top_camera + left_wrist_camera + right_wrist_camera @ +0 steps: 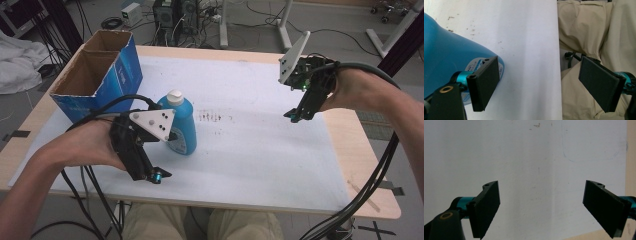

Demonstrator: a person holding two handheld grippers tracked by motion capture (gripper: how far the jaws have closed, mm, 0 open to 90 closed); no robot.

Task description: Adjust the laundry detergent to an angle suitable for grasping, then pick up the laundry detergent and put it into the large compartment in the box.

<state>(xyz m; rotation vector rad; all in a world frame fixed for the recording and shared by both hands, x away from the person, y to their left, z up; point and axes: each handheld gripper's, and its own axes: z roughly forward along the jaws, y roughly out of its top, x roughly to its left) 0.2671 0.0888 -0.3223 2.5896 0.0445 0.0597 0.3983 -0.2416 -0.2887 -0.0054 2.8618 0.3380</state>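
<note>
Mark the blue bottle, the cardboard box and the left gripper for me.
blue bottle [184, 125]: high view, on its body.
cardboard box [120, 75]: high view, blue side wall.
left gripper [539, 85]: left gripper view, midway between fingertips.

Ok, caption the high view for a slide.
Two open hand-held grippers, left and right, flank a blue bottle.

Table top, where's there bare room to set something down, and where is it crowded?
The white mat is bare from the blue bottle across to its right edge, under the right claw, and along the near edge. It is crowded at the far left, where the cardboard box, bottle and left claw cluster.
</note>
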